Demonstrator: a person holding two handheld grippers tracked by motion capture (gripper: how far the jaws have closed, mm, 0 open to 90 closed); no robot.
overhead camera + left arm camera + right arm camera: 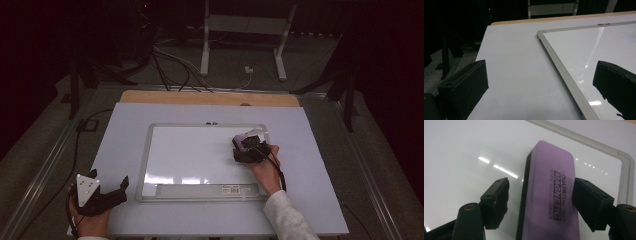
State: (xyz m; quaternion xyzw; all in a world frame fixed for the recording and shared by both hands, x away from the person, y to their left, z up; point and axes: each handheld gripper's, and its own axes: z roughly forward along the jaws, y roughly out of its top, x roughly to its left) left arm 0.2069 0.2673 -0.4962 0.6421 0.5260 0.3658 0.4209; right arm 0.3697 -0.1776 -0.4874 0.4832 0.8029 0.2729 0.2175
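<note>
Dim room, dark surroundings, slight reddish vignette at high-view edges. Light from overhead: bright glare streaks on the whiteboard (200, 150) near its near edge, also specular spots in both gripper views. Desk (125, 140) evenly lit, soft shadows. High view soft, low resolution. Eraser (549, 195) print slightly blurred close up; near fingers (464, 87) out of focus, dark.

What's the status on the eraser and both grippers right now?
Right gripper open, jaws astride purple eraser, gap on one side. Eraser flat on whiteboard, near its far right corner. Left gripper open, off board at table's near-left. Nothing in the way.
</note>
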